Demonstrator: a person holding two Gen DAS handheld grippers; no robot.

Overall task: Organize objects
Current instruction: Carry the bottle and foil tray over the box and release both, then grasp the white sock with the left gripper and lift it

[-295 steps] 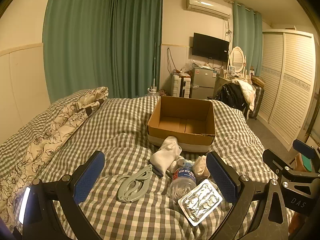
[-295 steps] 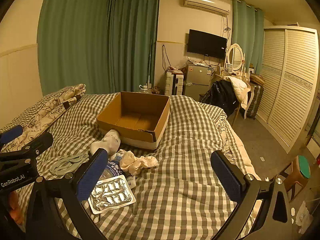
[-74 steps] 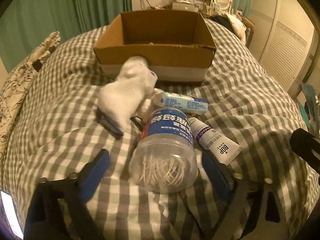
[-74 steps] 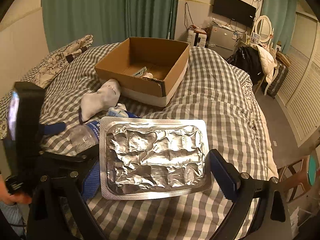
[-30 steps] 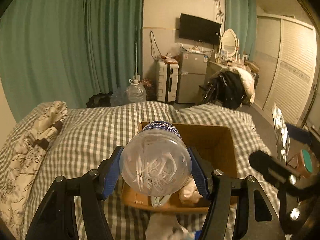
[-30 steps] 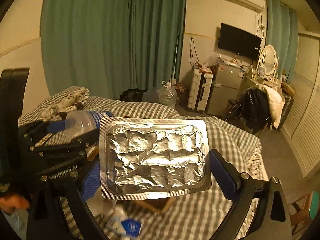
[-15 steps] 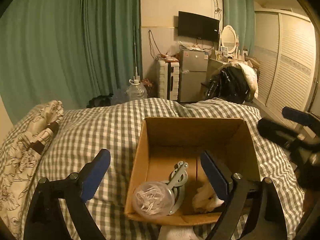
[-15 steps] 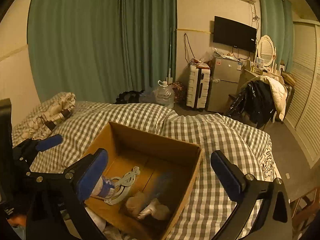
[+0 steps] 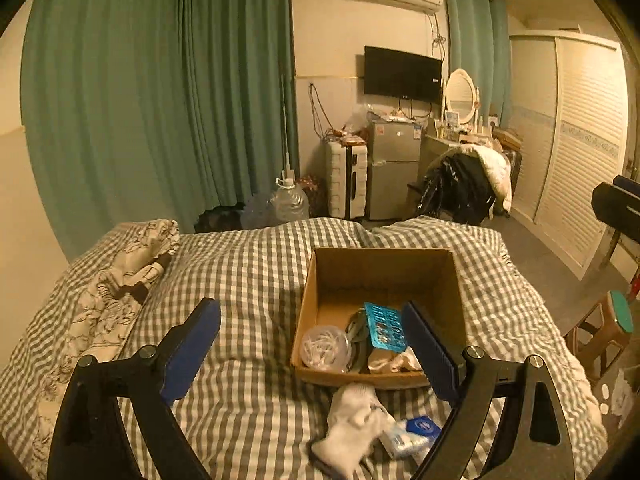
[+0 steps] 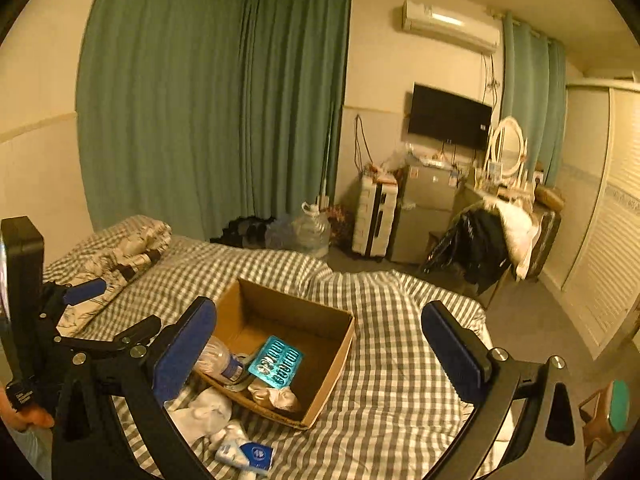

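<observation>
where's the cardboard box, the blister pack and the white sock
cardboard box (image 9: 382,264), left wrist view, inner back wall
blister pack (image 10: 276,362), right wrist view, middle of its teal face
white sock (image 9: 352,426), left wrist view, its bunched middle

Grey-and-white checked duvet (image 9: 248,276); brown cardboard box (image 9: 382,264); green curtains (image 9: 160,92).

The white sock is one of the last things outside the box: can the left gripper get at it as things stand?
Probably yes. The left gripper is open and empty, and the white sock lies uncovered on the checked bedding, in front of the cardboard box.
</observation>
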